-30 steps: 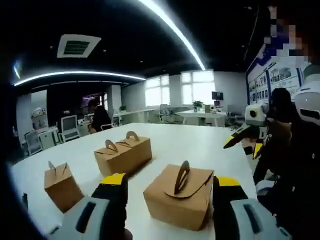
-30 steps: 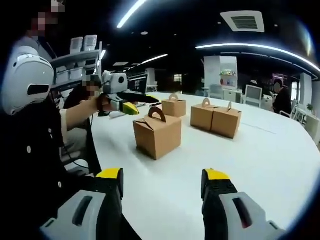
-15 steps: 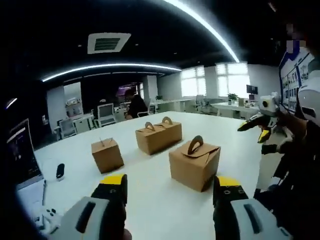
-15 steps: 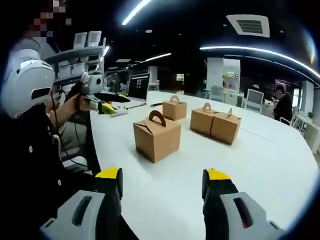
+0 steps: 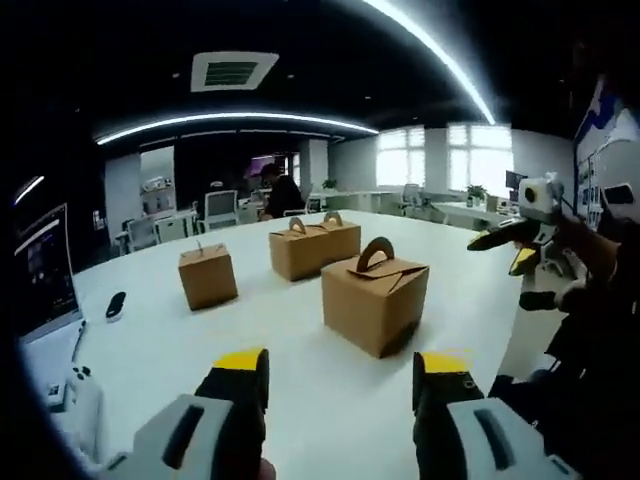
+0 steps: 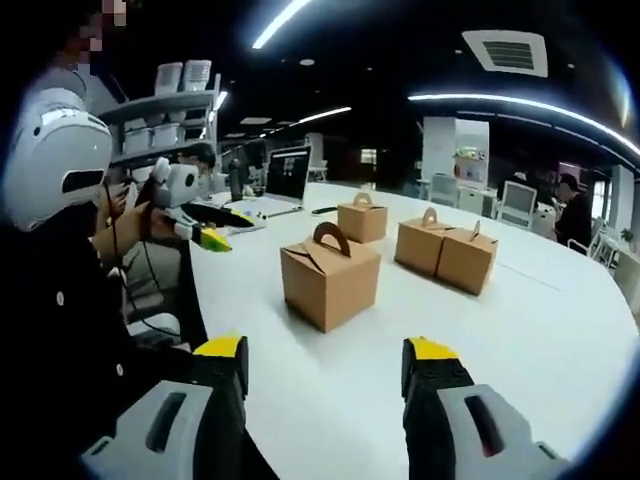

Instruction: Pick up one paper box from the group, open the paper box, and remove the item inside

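Note:
Several brown paper boxes with arched handles stand on a white table (image 5: 300,370). In the left gripper view the nearest box (image 5: 375,300) sits ahead and slightly right of my left gripper (image 5: 340,372), which is open and holds nothing. Behind it stand a joined pair of boxes (image 5: 313,247) and a single box (image 5: 207,275). In the right gripper view the nearest box (image 6: 330,280) lies ahead of my open right gripper (image 6: 325,358), well beyond its jaws. The left gripper (image 6: 200,233) hovers at the table's left edge. The right gripper (image 5: 515,238) shows off to the right.
An open laptop (image 6: 285,175) stands at the far left of the table, with a small black device (image 5: 116,305) and a white controller (image 5: 75,385) near it. The person's dark sleeve (image 6: 60,330) fills the left side. Office chairs and desks stand beyond the table.
My left gripper has drawn back from the nearest box, which now sits farther ahead of its jaws. The right gripper has barely shifted. The boxes have stayed in place.

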`<state>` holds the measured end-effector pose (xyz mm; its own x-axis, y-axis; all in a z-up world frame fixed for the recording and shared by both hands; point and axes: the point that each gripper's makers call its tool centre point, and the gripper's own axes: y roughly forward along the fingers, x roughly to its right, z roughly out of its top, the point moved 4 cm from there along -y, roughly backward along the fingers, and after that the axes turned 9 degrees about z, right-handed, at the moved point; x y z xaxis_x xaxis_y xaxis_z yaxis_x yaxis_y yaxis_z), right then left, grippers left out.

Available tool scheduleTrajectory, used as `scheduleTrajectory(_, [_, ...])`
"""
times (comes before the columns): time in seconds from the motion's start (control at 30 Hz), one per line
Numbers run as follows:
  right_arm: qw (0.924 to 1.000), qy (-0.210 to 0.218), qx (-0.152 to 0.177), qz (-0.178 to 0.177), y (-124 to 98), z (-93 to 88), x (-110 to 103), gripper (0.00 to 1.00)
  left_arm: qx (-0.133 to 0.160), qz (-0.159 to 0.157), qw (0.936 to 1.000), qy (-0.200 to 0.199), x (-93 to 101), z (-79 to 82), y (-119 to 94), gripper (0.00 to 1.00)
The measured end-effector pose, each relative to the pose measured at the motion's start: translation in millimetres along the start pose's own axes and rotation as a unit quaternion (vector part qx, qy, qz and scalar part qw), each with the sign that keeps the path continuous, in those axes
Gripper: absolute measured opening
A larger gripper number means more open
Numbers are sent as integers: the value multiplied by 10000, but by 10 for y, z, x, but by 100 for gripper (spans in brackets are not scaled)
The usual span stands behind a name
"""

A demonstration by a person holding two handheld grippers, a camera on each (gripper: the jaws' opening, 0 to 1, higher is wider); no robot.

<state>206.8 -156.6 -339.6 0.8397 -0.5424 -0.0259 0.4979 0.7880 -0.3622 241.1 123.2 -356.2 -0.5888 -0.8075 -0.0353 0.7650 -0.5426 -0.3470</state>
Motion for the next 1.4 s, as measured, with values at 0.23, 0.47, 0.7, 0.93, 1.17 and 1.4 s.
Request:
scheduleTrajectory(0.23, [9997,-108,232,4,318,67,43,56,9,-101,9994,320,245,-27,313,47])
scheduleTrajectory(0.47, [9969,321,724,23,714,154,144,48,-1,-268,9983,525,419,-68,627,40])
scheduleTrajectory(0.7, [9961,527,699,73,988,69,132,46,-40,-180,9974,704,498,-45,781,36])
scheduleTrajectory(0.93, [9936,782,807,-67,1051,24,163,39,-33,-172,9962,858,462,-4,854,32])
scheduleTrajectory(1.17, [9895,1039,970,-243,1080,36,218,33,-6,-161,9967,795,413,11,902,32])
scheduleTrajectory(1.4, [9904,959,935,-328,1128,61,286,33,-6,-155,9967,797,370,25,953,32])
